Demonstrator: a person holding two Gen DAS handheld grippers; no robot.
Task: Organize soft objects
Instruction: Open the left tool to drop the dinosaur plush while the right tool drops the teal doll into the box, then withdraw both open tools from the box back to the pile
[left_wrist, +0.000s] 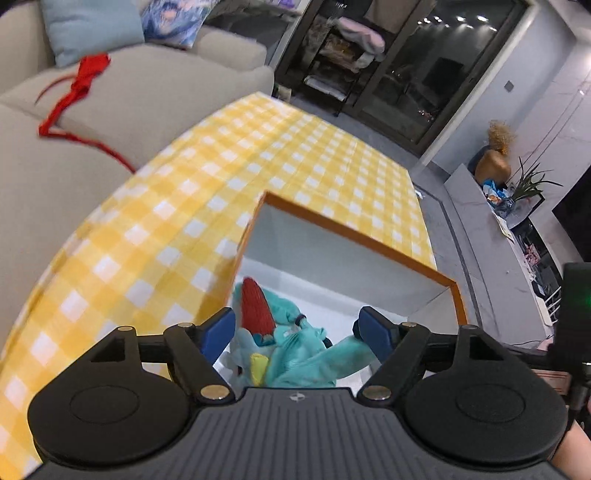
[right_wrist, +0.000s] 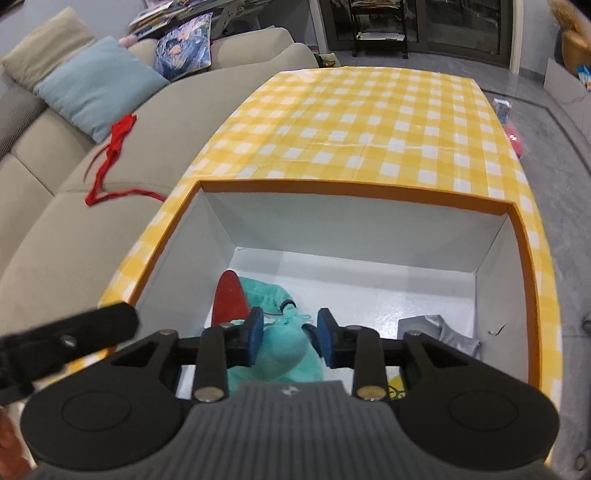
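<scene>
A: Where is the plush (right_wrist: 273, 354) now?

B: It lies in the box (right_wrist: 354, 186), on the white floor near the left wall, with its red fin (right_wrist: 229, 299) pointing toward the far side. The box stands on the checked table (right_wrist: 369, 122). A grey cloth (right_wrist: 439, 334) sits apart from the toy, toward the right wall.

A: And the claws?

B: The left gripper (left_wrist: 297, 330) stands spread wide above the toy, and its pads touch nothing. The right gripper (right_wrist: 290, 341) is only partly parted. The teal body shows between its pads, but the left pad shows a gap, and the right pad's contact cannot be told. It reads as released rather than clamping.

A: How should the toy handle?

B: It looks light and soft, with a fleecy pile that should not slip against rubber pads. It would probably sag and fold wherever it is pinched, so a grip on a limb or the fin would likely let the rest dangle. The thick middle of the body seems the surest place to hold. Nothing about it looks fragile.

A: Any risk?

B: The thin cord near its neck could snag a finger on the way out.
</scene>
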